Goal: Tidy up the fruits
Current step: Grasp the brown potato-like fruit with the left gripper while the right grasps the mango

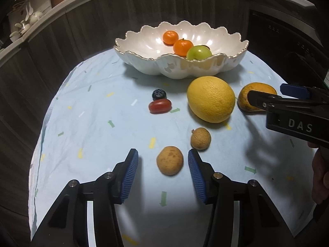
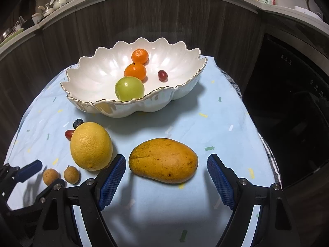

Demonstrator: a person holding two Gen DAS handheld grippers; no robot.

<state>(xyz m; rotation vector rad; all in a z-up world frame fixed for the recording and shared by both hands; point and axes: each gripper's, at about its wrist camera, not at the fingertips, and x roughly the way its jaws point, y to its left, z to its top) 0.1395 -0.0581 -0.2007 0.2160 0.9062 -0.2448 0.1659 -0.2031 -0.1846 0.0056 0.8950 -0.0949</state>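
While the left gripper (image 1: pixel 163 173) stands apart around a brown longan (image 1: pixel 169 160), a second longan (image 1: pixel 200 138) lies at 1 o'clock and a yellow citrus (image 1: pixel 211 99) beyond. The right gripper (image 2: pixel 166 177), also apart, flanks the mango (image 2: pixel 163 160). The scalloped bowl (image 2: pixel 123 107) at 12 o'clock holds two tangerines (image 2: pixel 135 71), a green apple (image 2: pixel 129 88) and a red grape (image 2: pixel 162 74).

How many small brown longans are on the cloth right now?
2. One longan lies between the open left gripper's fingers. The other longan lies just beyond it, toward the grapefruit. None show in the bowl, though its front wall could hide something.
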